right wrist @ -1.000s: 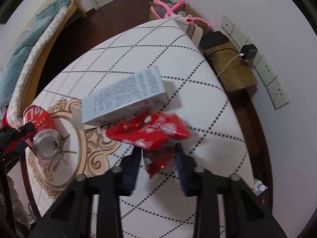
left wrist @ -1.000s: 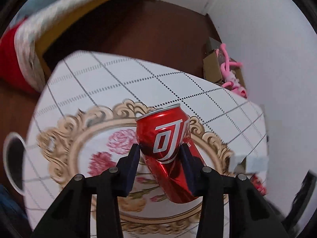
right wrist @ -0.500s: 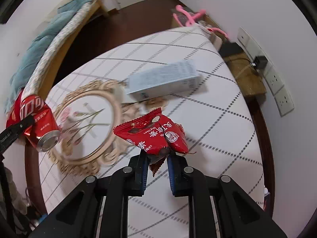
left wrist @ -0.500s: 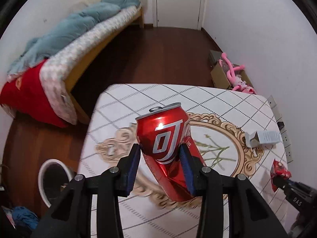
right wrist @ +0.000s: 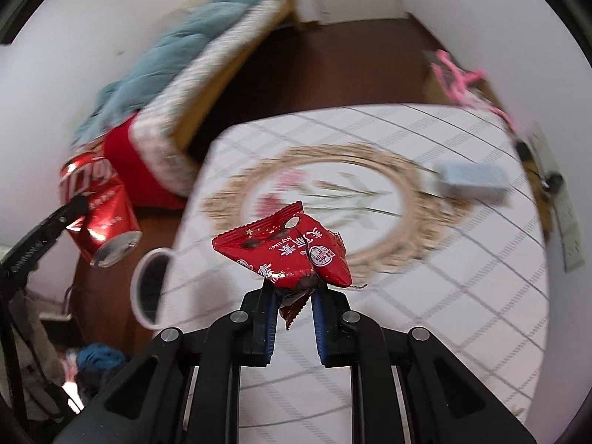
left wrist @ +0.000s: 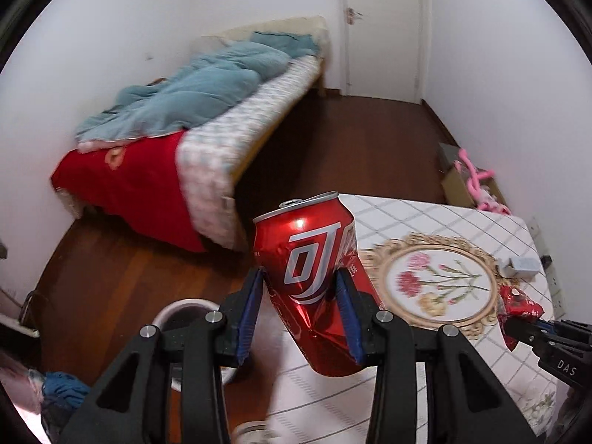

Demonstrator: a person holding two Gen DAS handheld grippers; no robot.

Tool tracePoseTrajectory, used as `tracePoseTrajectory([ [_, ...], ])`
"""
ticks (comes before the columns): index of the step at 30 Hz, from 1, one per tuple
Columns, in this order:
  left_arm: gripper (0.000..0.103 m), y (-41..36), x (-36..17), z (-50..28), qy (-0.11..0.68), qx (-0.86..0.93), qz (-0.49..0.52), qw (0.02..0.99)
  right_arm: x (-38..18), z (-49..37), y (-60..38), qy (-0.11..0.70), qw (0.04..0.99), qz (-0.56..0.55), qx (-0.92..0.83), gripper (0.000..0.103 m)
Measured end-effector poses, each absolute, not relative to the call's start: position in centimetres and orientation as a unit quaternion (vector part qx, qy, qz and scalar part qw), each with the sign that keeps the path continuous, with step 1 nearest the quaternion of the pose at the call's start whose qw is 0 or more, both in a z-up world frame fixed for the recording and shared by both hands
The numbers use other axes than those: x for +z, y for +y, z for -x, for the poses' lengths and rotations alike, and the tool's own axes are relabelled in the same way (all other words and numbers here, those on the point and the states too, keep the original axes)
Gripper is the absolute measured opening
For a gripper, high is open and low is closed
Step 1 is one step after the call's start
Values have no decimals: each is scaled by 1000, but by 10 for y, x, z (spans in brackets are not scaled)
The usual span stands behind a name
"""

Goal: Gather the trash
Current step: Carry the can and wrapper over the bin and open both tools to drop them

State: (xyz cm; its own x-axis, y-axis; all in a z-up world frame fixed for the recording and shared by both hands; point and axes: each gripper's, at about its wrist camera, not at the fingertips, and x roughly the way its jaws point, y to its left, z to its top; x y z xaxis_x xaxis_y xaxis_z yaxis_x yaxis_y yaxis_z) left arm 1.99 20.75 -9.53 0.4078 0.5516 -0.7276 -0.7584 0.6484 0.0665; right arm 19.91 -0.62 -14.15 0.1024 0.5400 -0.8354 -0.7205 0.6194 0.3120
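Observation:
A dented red drink can [left wrist: 307,259] hangs in the air over the table's left edge, my left gripper [left wrist: 299,281] shut on its sides. From the right wrist view the same can [right wrist: 100,203] shows at the far left, bottom end towards me. A red snack wrapper [right wrist: 288,244] is pinched by its lower edge in my right gripper [right wrist: 292,292], which is shut on it above the checked tablecloth [right wrist: 444,296]. The wrapper [left wrist: 518,303] also shows at the right of the left wrist view. A white bin [left wrist: 174,305] stands on the floor beside the table, below the can.
A pale carton [right wrist: 470,177] lies at the table's far right. A bed [left wrist: 207,111] with a blue quilt and red blanket fills the far left. A cardboard box with a pink toy [left wrist: 477,181] sits by the right wall. Blue cloth [left wrist: 63,388] lies on the floor near the bin [right wrist: 138,288].
Both grippers have risen and swung left, from over the table's middle to its left edge. The right jaws closed on the wrapper and lifted it off the cloth.

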Motion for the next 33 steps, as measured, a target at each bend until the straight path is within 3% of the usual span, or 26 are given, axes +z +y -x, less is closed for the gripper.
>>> tracePoseTrajectory([
  [8,36,254,-86,80,368,462,139,795,-108,-91,95,488,685,114,529,17],
  [15,36,315,-127,143,393,487,183,758,-130,-5,183,496,637,157,569,17],
  [33,34,461,-352,152,525,416,351,655,-354,51,360,629,558,275,466,17],
])
